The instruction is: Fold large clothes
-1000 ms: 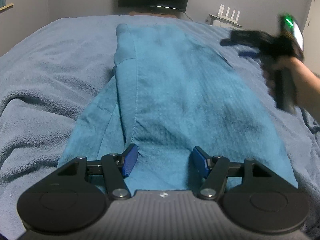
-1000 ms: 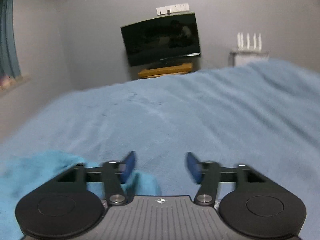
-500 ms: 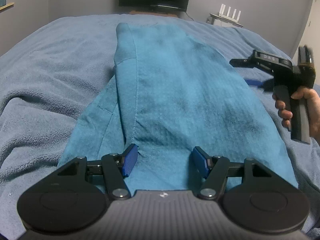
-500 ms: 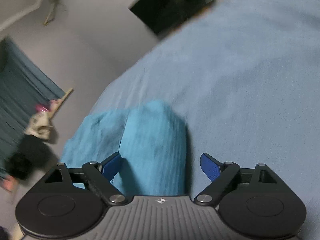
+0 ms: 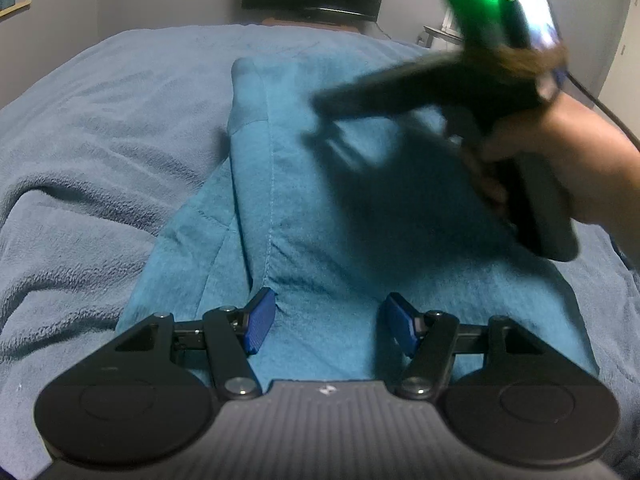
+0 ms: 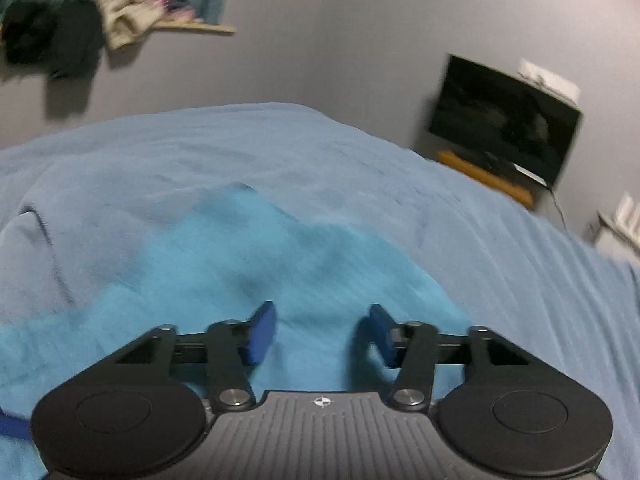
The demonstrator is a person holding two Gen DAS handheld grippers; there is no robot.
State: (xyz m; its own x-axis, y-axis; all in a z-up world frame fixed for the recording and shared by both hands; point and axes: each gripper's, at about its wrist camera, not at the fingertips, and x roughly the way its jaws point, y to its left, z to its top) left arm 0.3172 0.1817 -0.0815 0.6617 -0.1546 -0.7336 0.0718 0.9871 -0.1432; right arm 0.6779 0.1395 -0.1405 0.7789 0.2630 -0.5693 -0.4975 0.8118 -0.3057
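Right gripper (image 6: 322, 330) is swinging in over the teal garment (image 5: 360, 200) lying long on the bed blanket (image 5: 100, 140), jaws just been closing w/ nothing between them yet, still apart. Left gripper (image 5: 332, 326) is sitting spread at the near hem, not pinching, so prob lining up the next fold.

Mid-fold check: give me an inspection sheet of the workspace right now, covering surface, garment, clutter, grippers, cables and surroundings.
Surface: bed under a blue-grey fleece blanket, rumpled on the left.
Job's things: teal garment lies lengthwise on the blanket, a seam running down its left side.
Clutter: nothing seen on the bed.
Grippers: left gripper open, low over the garment's near edge; right gripper open above the cloth, jaws just been closing, nothing pinched; it shows blurred in the left view.
Cables: one dark cable behind the right hand.
Surroundings: dark screen on a wooden stand, clothes on a wall shelf.
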